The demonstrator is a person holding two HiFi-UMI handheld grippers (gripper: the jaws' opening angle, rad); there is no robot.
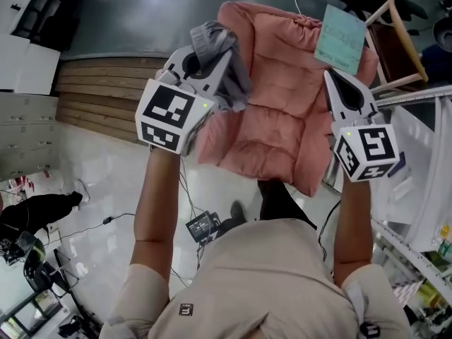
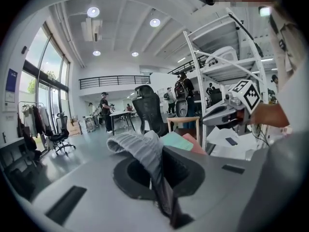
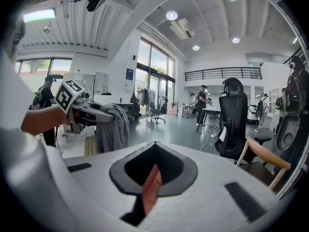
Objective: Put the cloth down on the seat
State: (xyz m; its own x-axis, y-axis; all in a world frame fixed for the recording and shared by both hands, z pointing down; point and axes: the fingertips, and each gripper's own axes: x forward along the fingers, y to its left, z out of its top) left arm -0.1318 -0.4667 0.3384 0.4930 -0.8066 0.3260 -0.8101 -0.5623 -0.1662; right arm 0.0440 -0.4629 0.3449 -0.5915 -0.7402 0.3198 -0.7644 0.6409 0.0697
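A grey ribbed cloth (image 1: pixel 229 69) hangs bunched from my left gripper (image 1: pixel 205 55), whose jaws are shut on it; in the left gripper view the cloth (image 2: pixel 140 149) arches up out of the jaws of that gripper (image 2: pixel 161 170). Below both grippers spreads a pink padded seat cushion (image 1: pixel 275 104). My right gripper (image 1: pixel 337 76) is raised over its right edge. In the right gripper view the jaws of that gripper (image 3: pixel 153 178) are shut on a pink strip of the cushion's colour. That view also shows the grey cloth (image 3: pixel 112 127) dangling to the left.
A pale green sheet (image 1: pixel 340 37) sits at the cushion's top right. A wooden chair (image 1: pixel 399 41) stands behind it and white shelving (image 1: pixel 417 210) runs along the right. A wooden platform (image 1: pixel 106 83) lies at the left. Cables and a small device (image 1: pixel 201 226) lie by my feet.
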